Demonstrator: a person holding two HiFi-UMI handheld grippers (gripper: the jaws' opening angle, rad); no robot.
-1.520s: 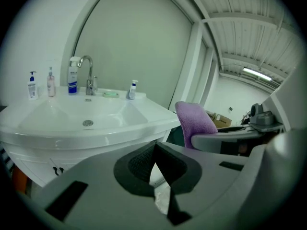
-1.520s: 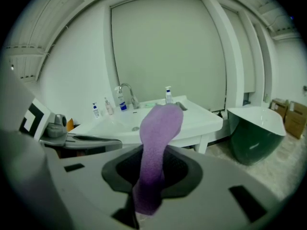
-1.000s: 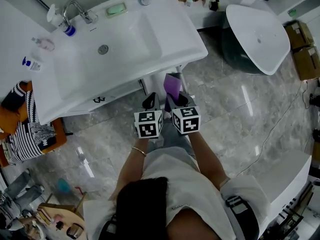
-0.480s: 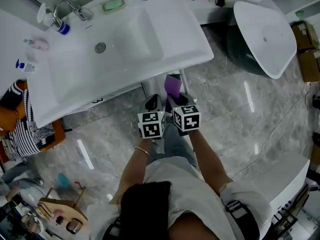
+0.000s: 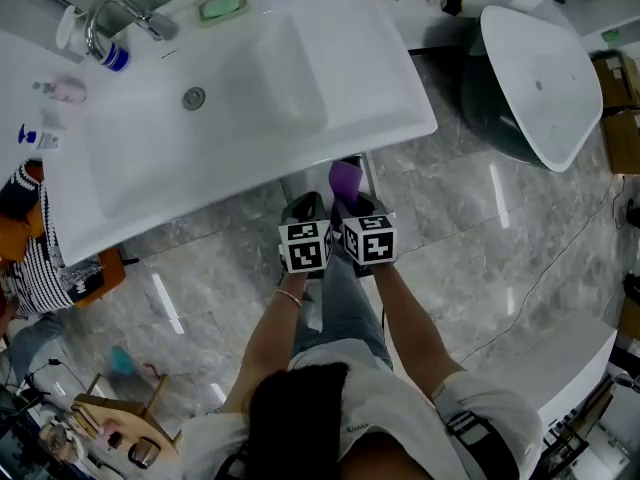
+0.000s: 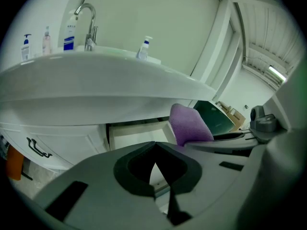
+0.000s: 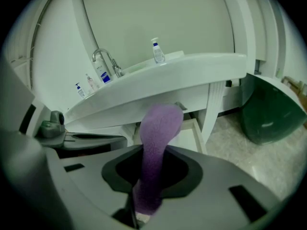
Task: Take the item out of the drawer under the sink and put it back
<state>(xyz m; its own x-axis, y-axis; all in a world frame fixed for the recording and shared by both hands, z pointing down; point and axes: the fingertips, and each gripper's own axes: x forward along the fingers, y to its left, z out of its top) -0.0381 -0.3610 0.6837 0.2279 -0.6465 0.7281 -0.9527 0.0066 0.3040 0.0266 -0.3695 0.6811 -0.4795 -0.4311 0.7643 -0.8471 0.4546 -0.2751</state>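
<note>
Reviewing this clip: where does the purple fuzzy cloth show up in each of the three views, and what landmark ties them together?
Head view: centre, purple fuzzy cloth poking out ahead of the right tool, just below the front edge of the sink.
Left gripper view: right of centre, beneath the sink.
Right gripper view: bottom centre, clamped between the jaws.
Shared landmark: the faucet.

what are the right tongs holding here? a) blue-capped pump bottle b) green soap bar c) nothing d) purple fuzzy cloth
d: the right gripper view shows a purple fuzzy cloth pinched between the jaws of the right tongs, its free end sticking up past them.
</note>
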